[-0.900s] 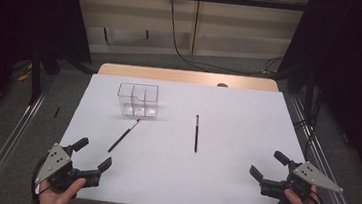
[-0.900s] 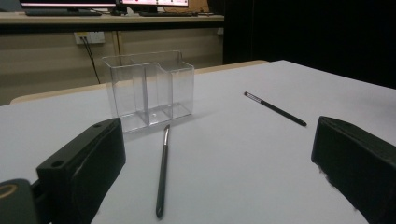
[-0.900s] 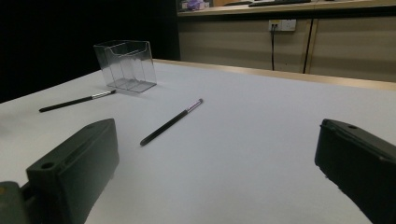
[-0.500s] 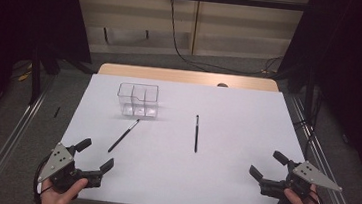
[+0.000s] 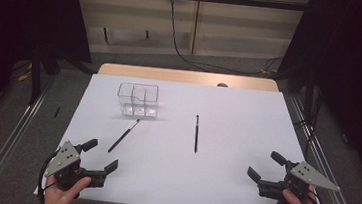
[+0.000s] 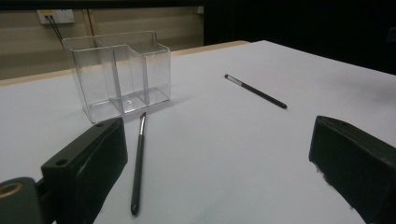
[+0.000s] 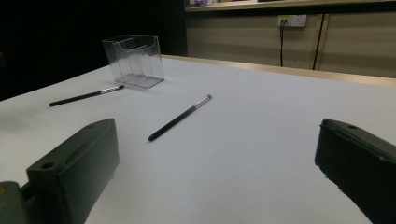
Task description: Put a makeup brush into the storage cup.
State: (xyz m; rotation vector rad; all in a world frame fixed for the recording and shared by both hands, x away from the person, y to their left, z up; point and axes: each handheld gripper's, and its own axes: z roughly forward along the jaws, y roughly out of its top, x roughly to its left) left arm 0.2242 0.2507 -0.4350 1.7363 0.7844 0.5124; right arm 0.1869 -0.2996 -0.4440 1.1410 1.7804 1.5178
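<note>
We are at the start of a pick: two slim black brushes lie flat on the white table, and a clear plastic organizer stands empty in the upper left of the high view, so we judge the job is to stand the brushes in it. Our left gripper sits at the lower left of that frame with its jaws wide apart and nothing between them; our right gripper at the lower right is just as wide and just as empty.

The left brush lies aslant in the left half of the frame, its pale tip just beside the organizer's front wall. The right brush lies near the centre, running almost straight up the frame, well apart from the box.

In the left gripper view the left brush sits low and left of centre, near the left jaw. To do this well we first centre the handle between the jaws, then come down across it, not along it. We would grip at mid-handle, since so thin a rod can roll or pivot under pads that close off-centre.
</note>
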